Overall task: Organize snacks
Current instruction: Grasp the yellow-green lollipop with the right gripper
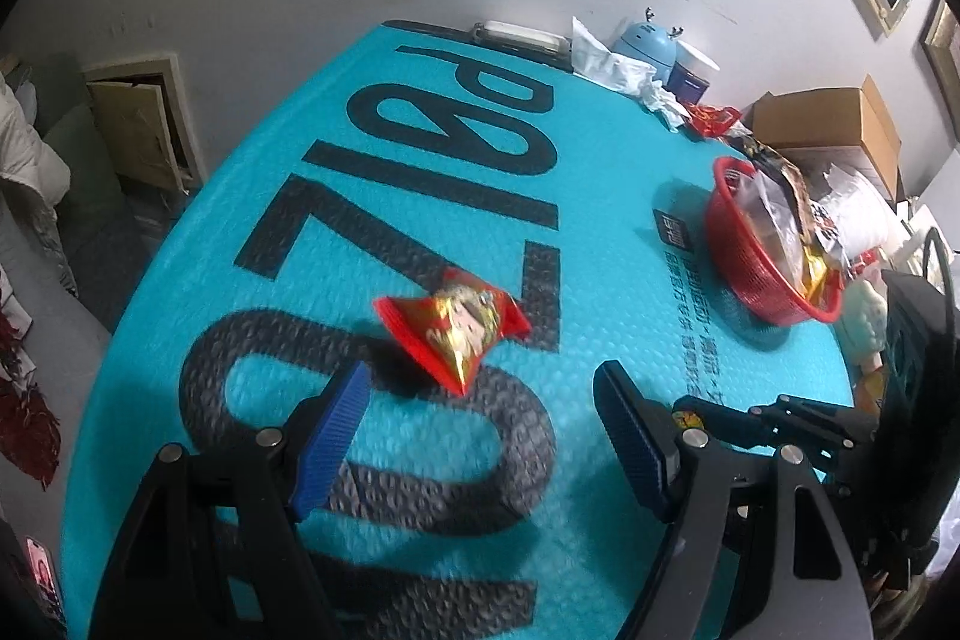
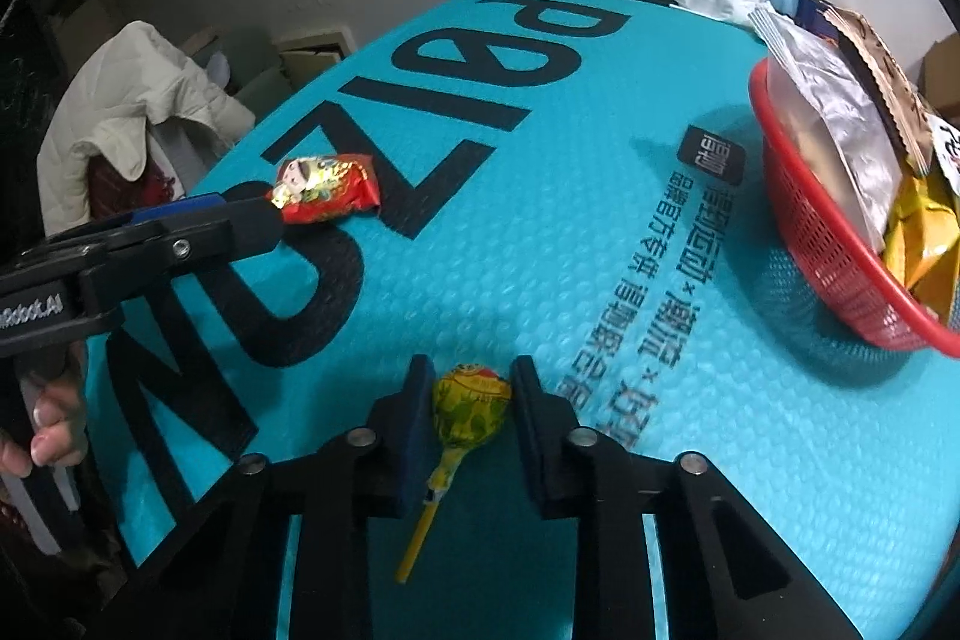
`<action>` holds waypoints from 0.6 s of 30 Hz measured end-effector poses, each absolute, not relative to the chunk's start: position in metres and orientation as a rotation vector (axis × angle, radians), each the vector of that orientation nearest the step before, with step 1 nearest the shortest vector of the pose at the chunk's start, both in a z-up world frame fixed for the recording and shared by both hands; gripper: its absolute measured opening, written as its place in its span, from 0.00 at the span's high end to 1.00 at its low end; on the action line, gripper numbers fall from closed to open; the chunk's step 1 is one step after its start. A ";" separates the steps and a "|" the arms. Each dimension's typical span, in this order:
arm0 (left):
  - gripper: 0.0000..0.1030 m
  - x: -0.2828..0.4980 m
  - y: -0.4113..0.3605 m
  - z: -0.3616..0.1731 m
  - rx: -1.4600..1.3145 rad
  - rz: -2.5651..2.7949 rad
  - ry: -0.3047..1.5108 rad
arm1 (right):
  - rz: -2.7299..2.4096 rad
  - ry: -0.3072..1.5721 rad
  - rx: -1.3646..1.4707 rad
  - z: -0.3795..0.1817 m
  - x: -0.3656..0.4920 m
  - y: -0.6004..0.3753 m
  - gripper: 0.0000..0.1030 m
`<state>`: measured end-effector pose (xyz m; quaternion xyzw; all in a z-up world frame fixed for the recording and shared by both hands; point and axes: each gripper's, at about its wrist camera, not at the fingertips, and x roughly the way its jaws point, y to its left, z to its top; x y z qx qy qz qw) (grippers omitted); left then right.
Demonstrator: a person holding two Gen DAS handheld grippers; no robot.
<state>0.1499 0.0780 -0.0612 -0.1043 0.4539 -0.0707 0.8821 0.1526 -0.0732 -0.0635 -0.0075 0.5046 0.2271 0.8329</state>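
Behind basket [image 2: 840, 244] rim, snack packets [image 2: 852, 124] half-hidden

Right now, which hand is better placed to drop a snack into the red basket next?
Right: its tool is shut on the lollipop, with the basket on its side. The left tool is open, short of the red packet.
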 end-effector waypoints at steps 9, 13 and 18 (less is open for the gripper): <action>0.26 0.183 0.076 -0.062 -0.126 -0.130 0.926 | 0.491 1.050 -0.042 -0.064 0.173 -0.068 0.75; 0.26 0.197 0.077 -0.077 -0.122 -0.152 0.982 | 0.496 1.036 -0.060 -0.063 0.181 -0.064 0.75; 0.30 0.199 0.077 -0.088 -0.123 -0.177 0.991 | 0.488 1.019 -0.061 -0.067 0.183 -0.065 0.74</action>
